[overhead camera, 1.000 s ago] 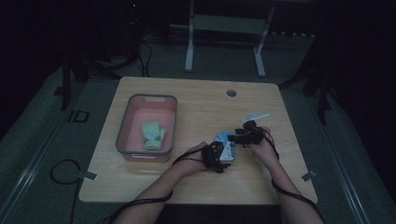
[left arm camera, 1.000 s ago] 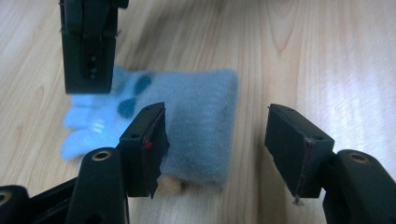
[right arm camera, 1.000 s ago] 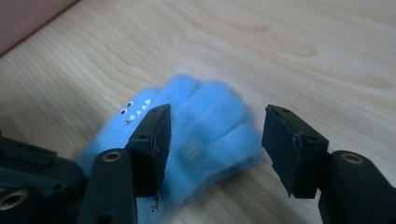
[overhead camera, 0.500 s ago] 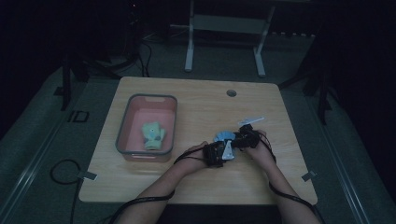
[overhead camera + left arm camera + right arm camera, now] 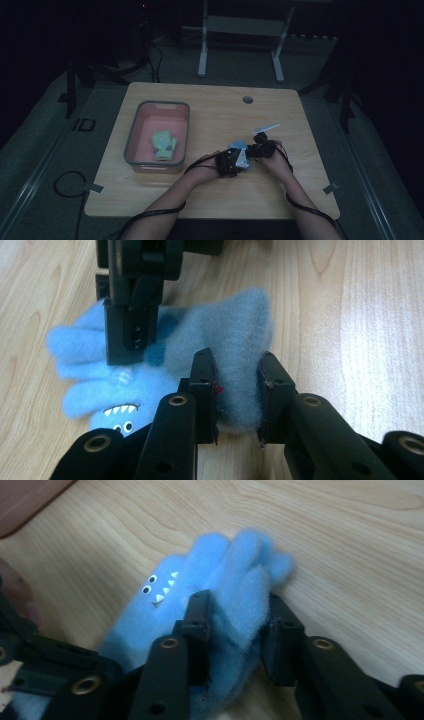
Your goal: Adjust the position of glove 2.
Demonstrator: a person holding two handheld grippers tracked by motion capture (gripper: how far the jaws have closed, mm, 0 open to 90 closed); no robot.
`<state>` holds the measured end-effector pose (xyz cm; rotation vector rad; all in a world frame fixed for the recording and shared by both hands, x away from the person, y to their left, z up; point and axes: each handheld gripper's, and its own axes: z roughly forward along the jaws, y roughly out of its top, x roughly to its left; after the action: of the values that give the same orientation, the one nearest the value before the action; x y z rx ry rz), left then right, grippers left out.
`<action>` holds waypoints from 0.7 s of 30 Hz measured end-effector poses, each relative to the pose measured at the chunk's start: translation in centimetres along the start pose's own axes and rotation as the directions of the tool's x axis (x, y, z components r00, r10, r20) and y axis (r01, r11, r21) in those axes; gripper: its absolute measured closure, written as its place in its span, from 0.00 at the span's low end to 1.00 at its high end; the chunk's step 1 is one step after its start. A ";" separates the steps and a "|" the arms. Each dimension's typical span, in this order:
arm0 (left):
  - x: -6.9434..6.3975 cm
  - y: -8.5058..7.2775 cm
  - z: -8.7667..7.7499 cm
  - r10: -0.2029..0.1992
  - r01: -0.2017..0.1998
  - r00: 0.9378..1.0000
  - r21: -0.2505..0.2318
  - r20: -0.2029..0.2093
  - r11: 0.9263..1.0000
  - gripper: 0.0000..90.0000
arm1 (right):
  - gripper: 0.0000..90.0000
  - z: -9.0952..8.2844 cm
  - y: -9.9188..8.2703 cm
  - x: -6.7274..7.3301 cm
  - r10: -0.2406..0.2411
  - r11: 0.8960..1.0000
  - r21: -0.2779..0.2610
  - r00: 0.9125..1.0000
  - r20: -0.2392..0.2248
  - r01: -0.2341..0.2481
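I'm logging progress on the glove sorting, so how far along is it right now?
Done: a green glove lies in the pink bin. In hand: the blue glove, pinched at its cuff by the left gripper and at its fingers by the right gripper, low over the table; both have just been closing. Left, likely: carrying it to the bin.

**No legible writing in the scene**

No word, brand, number or sign reads anywhere. The blue glove (image 5: 200, 605), pinched in the right gripper (image 5: 235, 630), bears just above that claw a printed face of two eyes and teeth, not lettering.
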<state>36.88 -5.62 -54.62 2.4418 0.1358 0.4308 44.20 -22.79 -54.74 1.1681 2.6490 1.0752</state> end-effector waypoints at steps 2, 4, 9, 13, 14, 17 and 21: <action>0.0 0.0 -0.1 0.002 -0.002 1.000 0.005 0.003 1.000 0.83 | 0.82 0.2 0.2 0.4 0.005 1.000 0.010 1.000 -0.006 -0.005; 0.0 0.0 -0.3 0.004 -0.004 1.000 0.011 -0.001 1.000 0.83 | 0.83 0.3 0.3 0.5 0.007 1.000 0.006 1.000 -0.010 -0.007; 0.1 -0.2 -1.0 0.000 0.000 1.000 0.020 -0.007 1.000 0.84 | 0.85 0.1 0.4 0.6 0.032 0.999 -0.030 0.999 -0.023 -0.033; 0.1 0.0 -1.7 0.011 -0.010 1.000 0.021 -0.017 1.000 0.84 | 0.86 -0.1 0.7 0.9 0.031 0.999 -0.041 0.999 -0.034 -0.032; 0.1 0.2 -2.2 0.018 -0.018 1.000 0.021 -0.022 1.000 0.84 | 0.86 -0.3 0.8 1.0 0.031 0.998 -0.048 0.999 -0.035 -0.032; 0.2 0.6 -3.0 0.034 -0.033 0.999 0.026 -0.032 0.999 0.84 | 0.86 -1.1 1.4 1.5 0.027 0.997 -0.072 0.998 -0.051 -0.030; 0.5 1.1 -4.2 0.048 -0.047 0.998 0.032 -0.038 0.998 0.84 | 0.86 -1.8 2.0 2.0 0.020 0.995 -0.092 0.998 -0.055 -0.025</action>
<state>35.91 -3.88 -50.72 2.4716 0.1019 0.5009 43.46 -21.59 -51.73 1.1701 2.5994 1.2366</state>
